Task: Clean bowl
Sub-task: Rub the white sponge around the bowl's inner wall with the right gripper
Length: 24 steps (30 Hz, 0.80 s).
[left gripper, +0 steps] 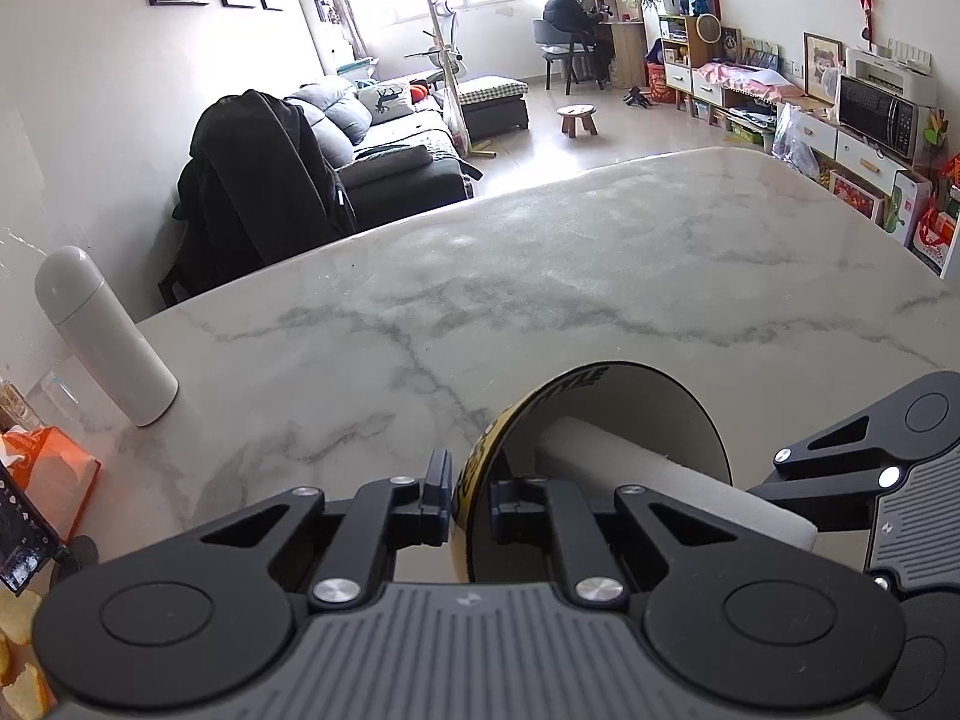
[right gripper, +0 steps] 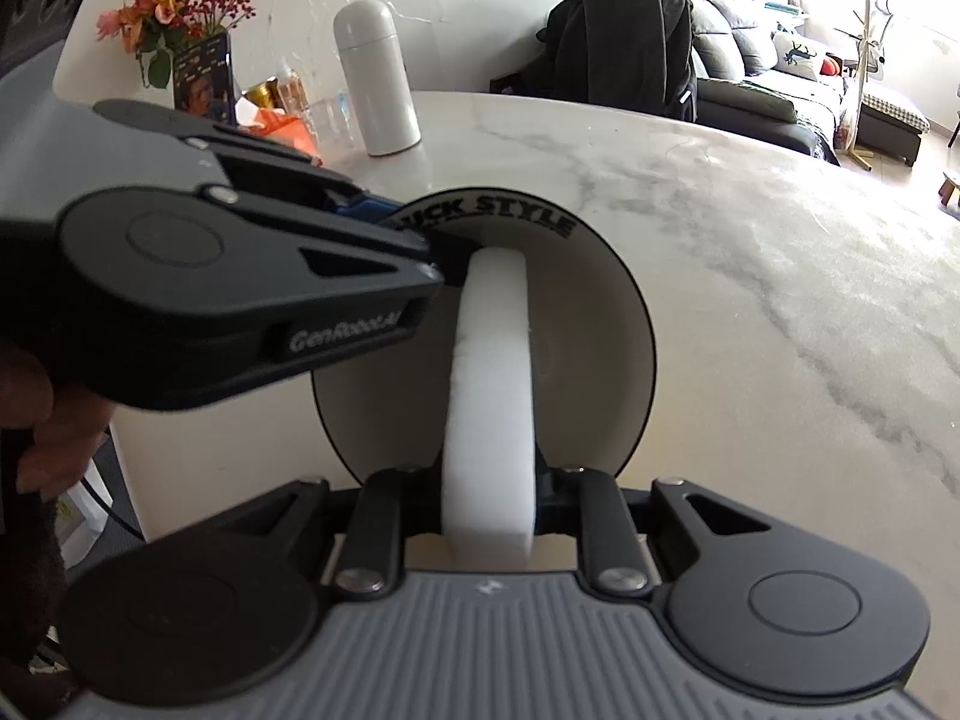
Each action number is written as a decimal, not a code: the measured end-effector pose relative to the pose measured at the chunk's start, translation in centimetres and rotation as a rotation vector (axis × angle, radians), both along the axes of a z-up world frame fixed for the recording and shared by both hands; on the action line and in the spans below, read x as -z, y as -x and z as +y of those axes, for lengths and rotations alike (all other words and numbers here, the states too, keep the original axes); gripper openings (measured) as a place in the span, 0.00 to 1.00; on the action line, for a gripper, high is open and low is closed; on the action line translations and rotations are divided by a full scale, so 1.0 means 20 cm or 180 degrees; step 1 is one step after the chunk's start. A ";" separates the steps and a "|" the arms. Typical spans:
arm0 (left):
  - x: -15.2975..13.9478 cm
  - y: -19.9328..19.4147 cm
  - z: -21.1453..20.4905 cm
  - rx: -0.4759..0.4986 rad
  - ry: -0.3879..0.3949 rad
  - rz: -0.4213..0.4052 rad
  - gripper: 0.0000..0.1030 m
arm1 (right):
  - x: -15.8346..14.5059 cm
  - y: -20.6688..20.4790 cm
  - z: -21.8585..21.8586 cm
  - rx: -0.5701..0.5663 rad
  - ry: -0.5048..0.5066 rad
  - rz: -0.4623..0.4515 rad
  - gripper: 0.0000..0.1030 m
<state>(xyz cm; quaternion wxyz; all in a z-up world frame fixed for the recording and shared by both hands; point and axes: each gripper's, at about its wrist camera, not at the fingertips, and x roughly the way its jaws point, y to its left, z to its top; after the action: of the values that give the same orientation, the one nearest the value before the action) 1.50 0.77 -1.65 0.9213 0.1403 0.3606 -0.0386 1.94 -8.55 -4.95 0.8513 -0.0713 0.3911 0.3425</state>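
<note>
A bowl (left gripper: 636, 414), yellow outside with black lettering and cream inside, is held tilted on its side above the marble table (left gripper: 540, 276). My left gripper (left gripper: 471, 489) is shut on its rim, one finger outside and one inside. In the right wrist view the bowl (right gripper: 600, 324) opens toward the camera, and the left gripper (right gripper: 408, 228) comes in from the left onto the rim's top. My right gripper (right gripper: 489, 480) is shut on a white sponge (right gripper: 489, 372), whose far end rests inside the bowl. The sponge (left gripper: 660, 468) also shows in the left wrist view, reaching in from the right.
A white flask (left gripper: 102, 336) stands at the table's left edge, with an orange tissue pack (left gripper: 48, 480) and a phone (left gripper: 18, 540) beside it. Flowers (right gripper: 180, 18) stand behind them. A chair draped with a black coat (left gripper: 258, 180) is beyond the table. A person sits at a far desk.
</note>
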 end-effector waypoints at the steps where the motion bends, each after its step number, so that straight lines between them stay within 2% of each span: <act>1: 0.00 0.00 0.01 -0.0011 0.0012 0.0009 0.10 | 0.00 0.00 0.01 0.0002 0.0011 -0.0016 0.22; 8: 0.01 0.03 0.05 -0.0078 0.0057 0.0048 0.09 | -0.03 0.00 0.01 0.0043 -0.0001 -0.0102 0.26; 24: 0.04 0.09 0.09 -0.0226 0.0126 0.0050 0.09 | -0.08 0.04 0.00 0.0080 -0.0103 -0.0295 0.26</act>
<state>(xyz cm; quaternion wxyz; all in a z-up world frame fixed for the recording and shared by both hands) -0.21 2.60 -2.39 0.9218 0.1089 0.3718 -0.0141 1.16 -8.59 -3.32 0.8738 -0.0685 0.3465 0.3344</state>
